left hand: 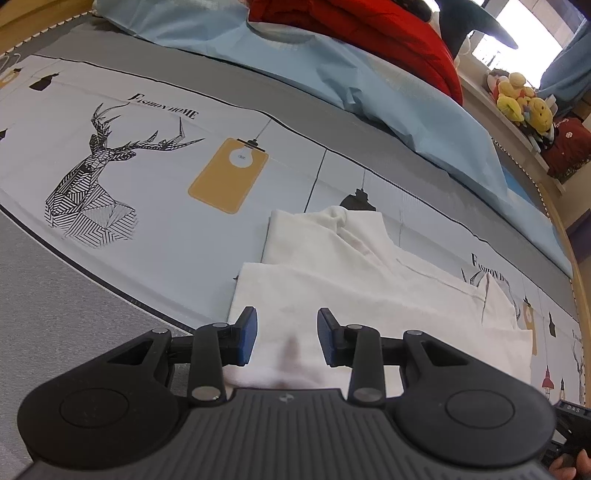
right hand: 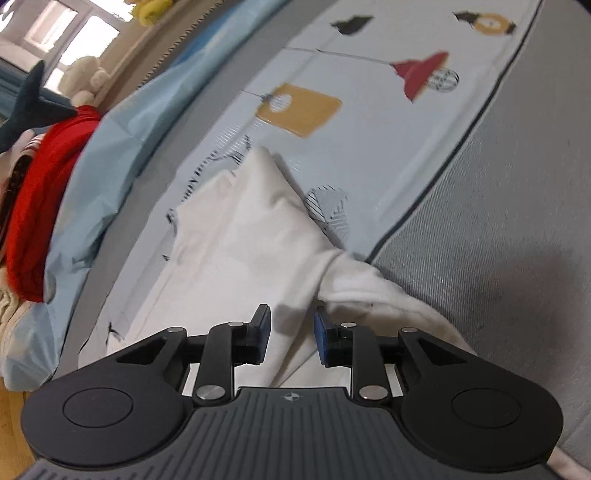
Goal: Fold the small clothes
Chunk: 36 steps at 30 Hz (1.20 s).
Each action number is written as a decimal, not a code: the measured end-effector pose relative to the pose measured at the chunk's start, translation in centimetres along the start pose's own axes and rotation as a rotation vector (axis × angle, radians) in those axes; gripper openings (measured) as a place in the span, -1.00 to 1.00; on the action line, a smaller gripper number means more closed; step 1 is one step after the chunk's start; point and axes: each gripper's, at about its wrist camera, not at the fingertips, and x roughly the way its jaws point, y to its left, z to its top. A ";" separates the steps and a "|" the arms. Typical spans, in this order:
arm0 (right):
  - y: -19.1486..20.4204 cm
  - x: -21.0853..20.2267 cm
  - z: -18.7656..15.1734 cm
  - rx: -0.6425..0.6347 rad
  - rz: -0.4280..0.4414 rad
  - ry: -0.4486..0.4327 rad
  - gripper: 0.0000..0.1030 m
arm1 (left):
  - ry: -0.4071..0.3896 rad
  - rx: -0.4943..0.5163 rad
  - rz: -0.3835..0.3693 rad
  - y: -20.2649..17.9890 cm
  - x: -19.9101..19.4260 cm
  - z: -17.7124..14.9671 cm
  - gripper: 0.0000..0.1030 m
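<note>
In the left wrist view the left claw [left hand: 287, 338] hangs released over the near part of a white garment [left hand: 354, 280], its blue pads apart with only cloth showing below the gap, and neither pad visibly pinching it. The garment lies partly folded on the printed bed sheet [left hand: 155, 177], a flat layer nearest the claw and a rumpled part beyond it; its near edge is hidden behind the claw's black body. Farther back a light blue cover [left hand: 332, 70] and a red quilt [left hand: 388, 29] are cut off by the top of the frame, and yellow plush toys [left hand: 524, 99] sit small at the right. A fingertip [left hand: 576, 467] peeks in at the bottom right corner. In the right wrist view, which is blurred, the right claw [right hand: 291, 338] also stands released, jaws apart above a fold of the white garment [right hand: 243, 236]. A bunched part by the right pad runs out of frame at the lower right. The sheet's lamp prints [right hand: 424, 74] are smeared.
</note>
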 end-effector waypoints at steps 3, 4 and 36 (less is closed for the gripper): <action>-0.3 0.0 0.2 0.029 -0.001 -0.018 -0.47 | 0.002 0.005 0.000 -0.2 0.1 -0.1 -0.24; -0.4 0.1 0.3 0.037 0.003 -0.021 -0.50 | 0.004 0.007 0.000 -0.1 0.2 0.0 -0.24; 0.3 -0.7 1.5 -0.142 -0.105 -0.040 -0.53 | 0.173 0.145 -0.037 -1.6 3.2 -2.4 -0.10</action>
